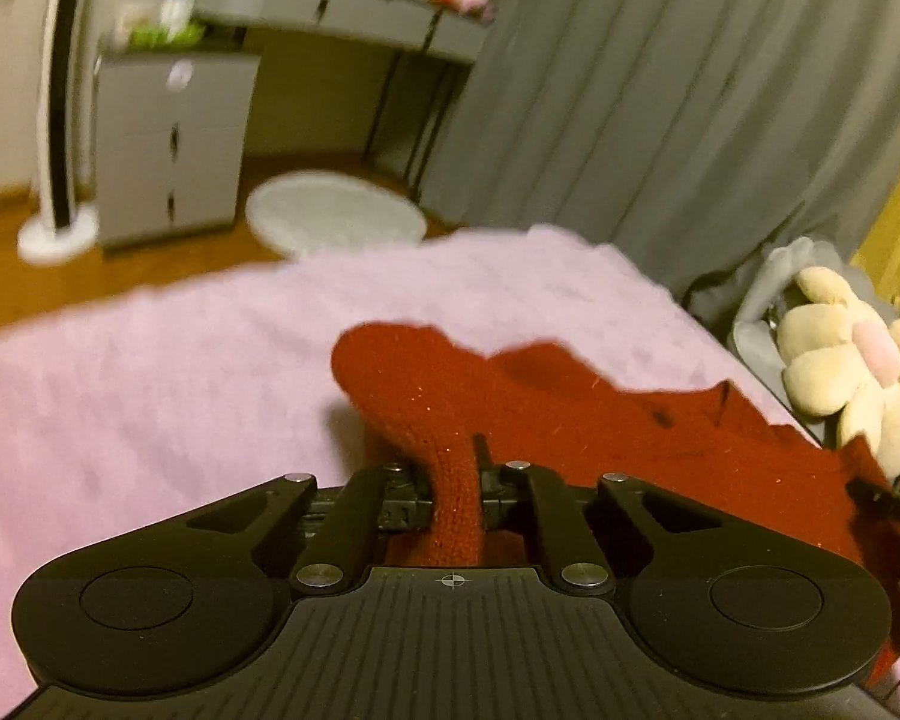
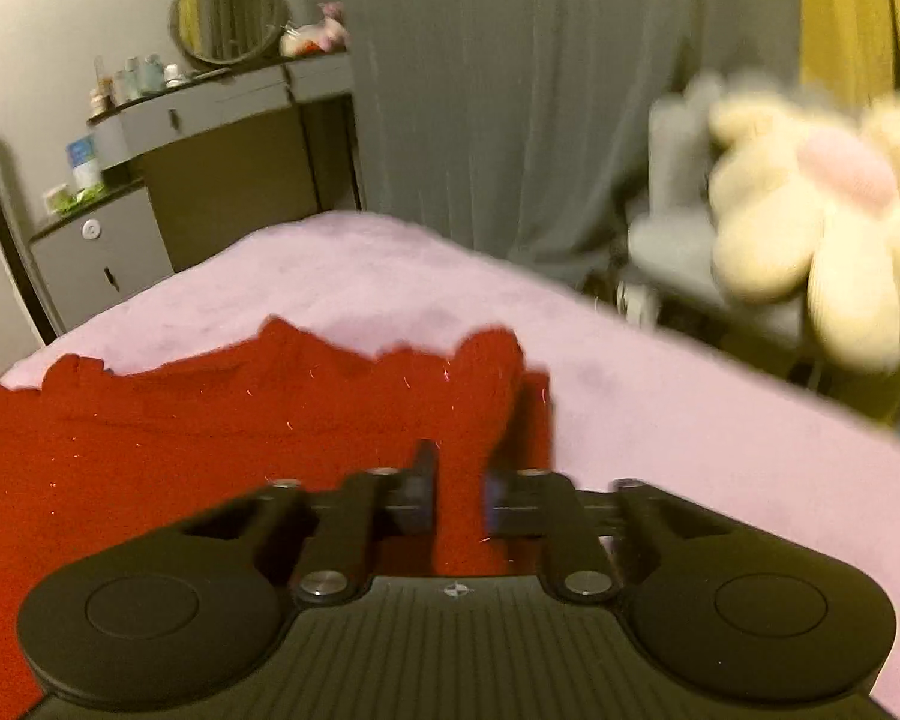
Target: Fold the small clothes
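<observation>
Pinching a bunched ridge of the red knit garment (image 1: 570,420), the left gripper (image 1: 455,480) has its fingers (image 1: 482,456) closed on the fabric, which rises between them in a rolled tongue. The right gripper (image 2: 459,483) does likewise: its fingers (image 2: 424,468) are shut on a raised fold at the garment's opposite edge, though motion blur softens the detail there. The garment lies spread on the pink blanket (image 1: 150,390) of the bed, one portion lifted at each grip and the rest slack and wrinkled between.

Progress appears early. Both edges are taken up, but no neat crease or stacked layer is visible, so the fold proper and the smoothing afterwards seem still to come.

The garment is a soft, coarse-stitched knit with stray glinting fibres and an irregular, wavy outline. The blanket beneath is plush and matte, with a short nap. Beyond the bed's edge sit a cream flower-shaped plush (image 2: 810,240) with a pink centre, grey pleated curtains (image 1: 660,90), a grey drawer cabinet (image 1: 168,144) and a round pale rug (image 1: 336,213) on wooden flooring.
</observation>
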`<action>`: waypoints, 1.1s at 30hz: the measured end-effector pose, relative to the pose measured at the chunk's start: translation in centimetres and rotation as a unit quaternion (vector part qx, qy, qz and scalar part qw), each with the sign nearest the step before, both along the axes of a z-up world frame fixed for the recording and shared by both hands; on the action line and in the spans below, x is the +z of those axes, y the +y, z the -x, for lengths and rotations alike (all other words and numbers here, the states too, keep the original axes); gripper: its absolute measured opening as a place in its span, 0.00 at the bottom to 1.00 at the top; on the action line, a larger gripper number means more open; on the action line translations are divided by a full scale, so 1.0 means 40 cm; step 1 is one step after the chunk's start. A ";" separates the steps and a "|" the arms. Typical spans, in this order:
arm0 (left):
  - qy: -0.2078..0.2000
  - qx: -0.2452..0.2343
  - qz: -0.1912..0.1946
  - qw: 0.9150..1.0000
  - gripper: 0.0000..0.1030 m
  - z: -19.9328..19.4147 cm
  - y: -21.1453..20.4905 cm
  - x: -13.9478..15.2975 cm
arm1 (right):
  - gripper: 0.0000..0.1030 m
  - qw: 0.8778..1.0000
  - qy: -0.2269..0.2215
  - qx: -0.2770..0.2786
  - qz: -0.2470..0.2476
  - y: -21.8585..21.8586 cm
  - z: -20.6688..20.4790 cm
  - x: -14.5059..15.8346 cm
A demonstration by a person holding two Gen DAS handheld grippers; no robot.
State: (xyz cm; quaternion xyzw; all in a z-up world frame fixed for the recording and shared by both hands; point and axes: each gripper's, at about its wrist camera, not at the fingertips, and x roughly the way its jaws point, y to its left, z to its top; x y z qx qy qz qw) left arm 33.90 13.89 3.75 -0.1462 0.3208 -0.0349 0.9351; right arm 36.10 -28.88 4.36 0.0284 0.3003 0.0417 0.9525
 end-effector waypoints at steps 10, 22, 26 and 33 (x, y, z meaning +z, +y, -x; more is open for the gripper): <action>-0.106 0.070 -0.092 0.988 0.10 -0.084 -0.064 0.110 | 0.08 0.986 -0.124 -0.073 0.088 0.059 -0.036 0.111; -0.141 0.108 -0.120 0.977 0.53 -0.036 -0.141 0.046 | 0.31 0.986 -0.148 -0.029 0.069 0.131 0.027 0.045; -0.116 0.034 -0.076 0.990 0.62 -0.029 -0.219 -0.010 | 0.31 0.986 -0.112 0.123 0.010 0.266 0.085 -0.012; -0.066 0.074 -0.137 0.986 0.56 -0.068 -0.192 -0.110 | 0.32 0.984 -0.102 0.125 0.077 0.344 0.102 -0.120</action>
